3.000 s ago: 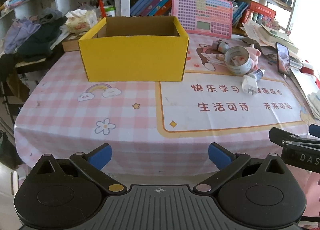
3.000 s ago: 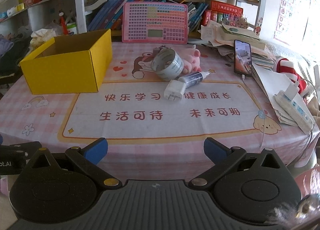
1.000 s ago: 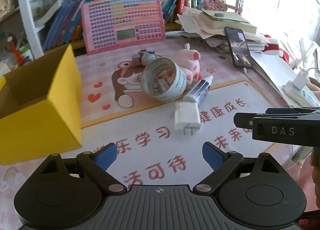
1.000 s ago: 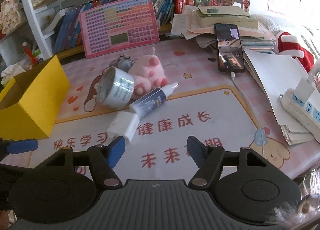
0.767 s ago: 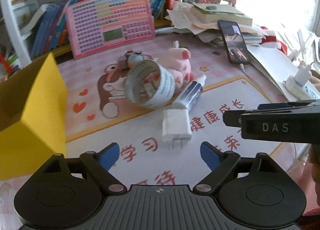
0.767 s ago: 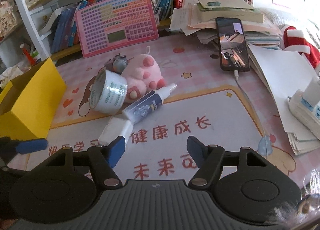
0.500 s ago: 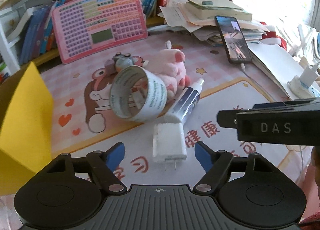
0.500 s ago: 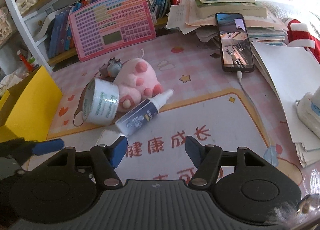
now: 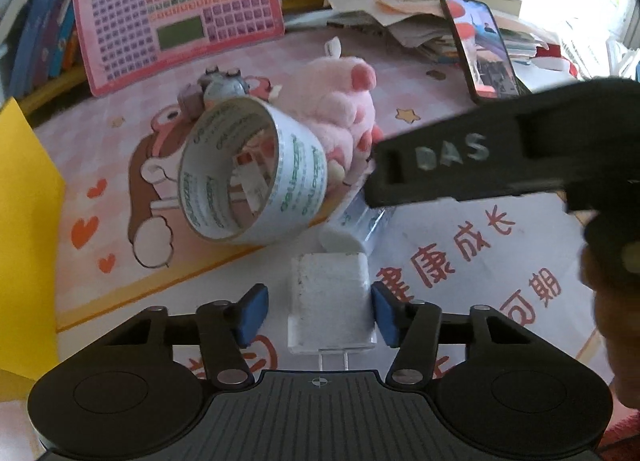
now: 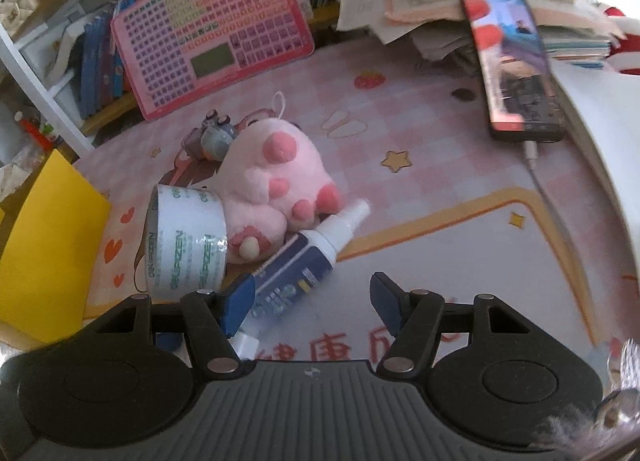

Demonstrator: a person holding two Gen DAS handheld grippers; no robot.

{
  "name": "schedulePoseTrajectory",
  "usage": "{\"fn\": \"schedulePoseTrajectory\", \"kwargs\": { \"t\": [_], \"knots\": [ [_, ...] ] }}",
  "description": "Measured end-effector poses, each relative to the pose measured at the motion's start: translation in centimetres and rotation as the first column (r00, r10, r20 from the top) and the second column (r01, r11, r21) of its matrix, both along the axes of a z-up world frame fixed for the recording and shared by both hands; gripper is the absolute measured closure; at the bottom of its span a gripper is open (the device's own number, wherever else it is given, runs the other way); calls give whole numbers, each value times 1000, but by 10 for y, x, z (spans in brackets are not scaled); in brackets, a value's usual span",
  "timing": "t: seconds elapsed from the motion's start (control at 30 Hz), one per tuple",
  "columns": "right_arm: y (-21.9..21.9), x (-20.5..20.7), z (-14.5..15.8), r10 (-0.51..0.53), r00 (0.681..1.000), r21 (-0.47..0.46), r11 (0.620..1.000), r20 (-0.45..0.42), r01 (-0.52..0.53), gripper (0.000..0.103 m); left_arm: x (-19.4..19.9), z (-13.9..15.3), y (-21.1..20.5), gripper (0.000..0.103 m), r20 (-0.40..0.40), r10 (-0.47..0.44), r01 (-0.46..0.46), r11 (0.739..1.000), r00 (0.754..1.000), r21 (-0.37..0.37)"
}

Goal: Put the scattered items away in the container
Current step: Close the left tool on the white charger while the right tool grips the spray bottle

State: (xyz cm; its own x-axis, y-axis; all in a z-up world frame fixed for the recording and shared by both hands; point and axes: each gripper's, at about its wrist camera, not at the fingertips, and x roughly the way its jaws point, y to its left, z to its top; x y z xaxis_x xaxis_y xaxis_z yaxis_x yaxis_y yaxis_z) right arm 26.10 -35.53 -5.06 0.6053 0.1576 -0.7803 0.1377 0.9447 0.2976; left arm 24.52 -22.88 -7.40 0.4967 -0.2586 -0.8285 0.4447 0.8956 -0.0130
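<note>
Left gripper (image 9: 316,315): black body, ribbed grey centre plate, round side discs, silver pivot screws, blue fingertip pads. Right gripper (image 10: 312,301): same build; its black finger bears raised "DAS" lettering.

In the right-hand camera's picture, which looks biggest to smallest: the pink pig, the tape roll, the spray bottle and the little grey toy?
1. Pink pig, largest.
2. Tape roll and spray bottle: about alike; the bottle is longer but thinner, partly hidden by a gripper finger, and both lie nearer the camera.
3. Grey toy, smallest, though farthest away.
</note>
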Motion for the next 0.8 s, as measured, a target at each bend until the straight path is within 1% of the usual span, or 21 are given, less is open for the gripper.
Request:
{"fn": "schedulePoseTrajectory", "kwargs": {
  "t": [0.07,0.2,0.3,0.33,0.37,0.47,0.5,0.57,0.63,0.8],
  "knots": [
    [3,8,-3,11,1000,0,1000,-9,-11,40,1,-1,1,60,-10,-10,10,1000,1000,-9],
    [11,22,-10,37,999,2,999,-33,-37,40,0,-1,3,61,-2,-29,29,1000,1000,1],
    [15,25,-14,53,998,-18,998,-41,-54,42,-1,-1,6,61,-4,-41,41,999,999,7],
    [15,25,-14,62,997,-23,998,-38,-63,45,-2,-1,8,61,-5,-40,40,999,999,14],
    [13,23,-13,69,997,-24,997,-37,-70,52,-2,-1,9,61,-8,-38,38,999,999,17],
    [5,13,-8,92,995,-28,995,-35,-93,64,-2,0,19,61,-15,-16,17,999,1000,28],
    [3,9,-6,99,994,-39,994,-35,-100,66,-2,0,23,61,-19,-8,9,1000,1000,29],
    [2,0,-2,120,992,-92,988,-35,-122,71,-3,1,30,61,-31,10,-10,1000,999,22],
    [4,-7,0,147,988,-147,978,-36,-151,72,-5,3,33,61,-41,18,-17,1000,999,15],
    [11,-7,-3,172,985,-197,965,-11,-171,70,-7,0,29,61,-39,10,-9,1000,999,26]
  ]
}}
